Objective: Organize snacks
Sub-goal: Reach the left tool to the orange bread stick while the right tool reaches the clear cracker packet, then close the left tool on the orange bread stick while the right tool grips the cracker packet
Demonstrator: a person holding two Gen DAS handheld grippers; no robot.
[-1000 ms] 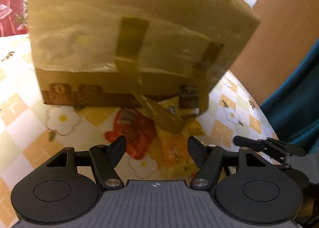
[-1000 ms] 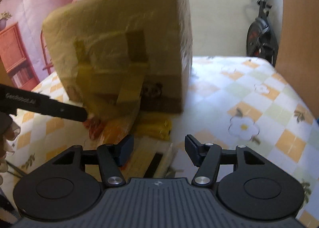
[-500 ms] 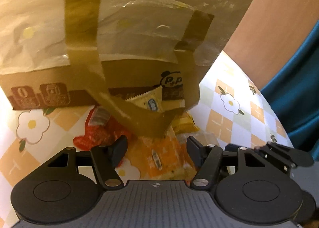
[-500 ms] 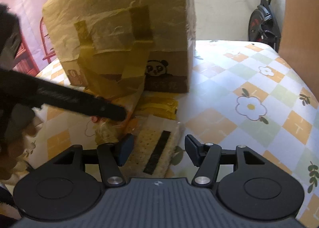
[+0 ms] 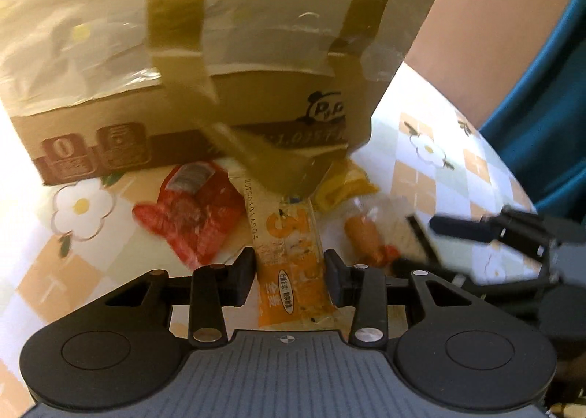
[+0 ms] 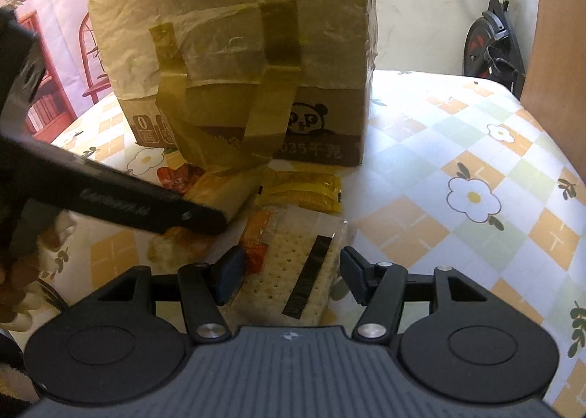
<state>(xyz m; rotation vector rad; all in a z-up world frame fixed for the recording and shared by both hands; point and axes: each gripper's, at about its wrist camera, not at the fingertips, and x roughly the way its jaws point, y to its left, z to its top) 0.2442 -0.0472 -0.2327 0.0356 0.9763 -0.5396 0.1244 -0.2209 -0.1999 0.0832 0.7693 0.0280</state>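
Observation:
A taped cardboard box (image 5: 227,63) with a panda print stands on the flowered table; it also shows in the right wrist view (image 6: 241,52). Snack packs lie before it. My left gripper (image 5: 289,277) is open with its jaws on either side of an orange snack pack (image 5: 293,264). A red pack (image 5: 190,213) lies to its left and a yellow pack (image 5: 344,187) to its right. My right gripper (image 6: 289,273) is open around a clear cracker pack (image 6: 293,271). The yellow pack (image 6: 304,187) lies beyond the cracker pack.
The flowered tablecloth (image 6: 457,198) spreads to the right of the box. The left gripper's finger (image 6: 121,202) crosses the right wrist view. The right gripper's finger (image 5: 465,229) shows at the right of the left wrist view. An exercise bike (image 6: 490,41) stands behind the table.
Both grippers have moved down and forward toward the snacks. The left jaws have come around the orange pack and the right jaws around the cracker pack.

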